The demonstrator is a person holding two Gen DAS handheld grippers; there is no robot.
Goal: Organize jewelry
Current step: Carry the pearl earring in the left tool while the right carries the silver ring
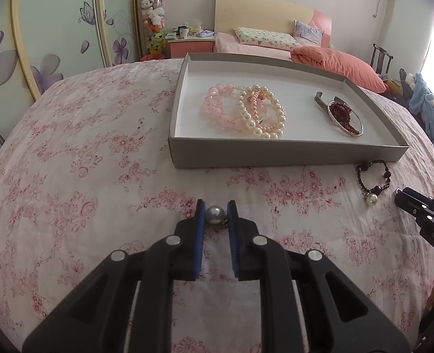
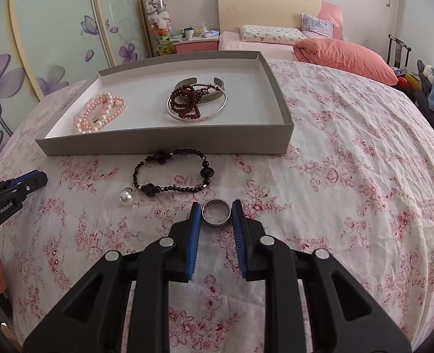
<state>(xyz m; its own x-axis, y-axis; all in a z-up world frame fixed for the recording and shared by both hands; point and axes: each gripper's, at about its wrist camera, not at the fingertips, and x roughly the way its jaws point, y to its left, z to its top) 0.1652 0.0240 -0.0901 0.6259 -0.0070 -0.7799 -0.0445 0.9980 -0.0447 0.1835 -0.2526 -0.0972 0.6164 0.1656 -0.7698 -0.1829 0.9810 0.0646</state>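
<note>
Left wrist view first: my left gripper (image 1: 215,213) has its jaws nearly closed, clamped on a grey pearl (image 1: 215,214) down by the flowered bedspread (image 1: 84,161), near of the tray (image 1: 276,153). A bit of dark chain pokes out beside it, so I'm guessing it's an earring, can't say for sure.

Right wrist view: my right gripper (image 2: 216,213) is narrowed onto a metal ring (image 2: 216,213), with both pads on its sides, also low over the bedspread and near of the tray.

Progress-wise I'd call it more than halfway. Already sitting in the tray: pink bead bracelets (image 1: 217,106) and pearl bracelets (image 1: 261,114) on the left, then a silver bangle (image 2: 199,108), a dark red bead strand (image 2: 184,100) and a metal cuff (image 2: 205,86) on the right. Not yet in: the two bits I'm holding, plus a black bead bracelet (image 2: 172,173) and a loose white pearl (image 2: 126,197) lying just near of the tray wall.

What each camera gets that the other doesn't: only the left one shows the grey pearl and the whole pink pile. The right one alone shows the ring, and the black bracelet spread out properly; in the left view it's squashed at the far right edge.
</note>
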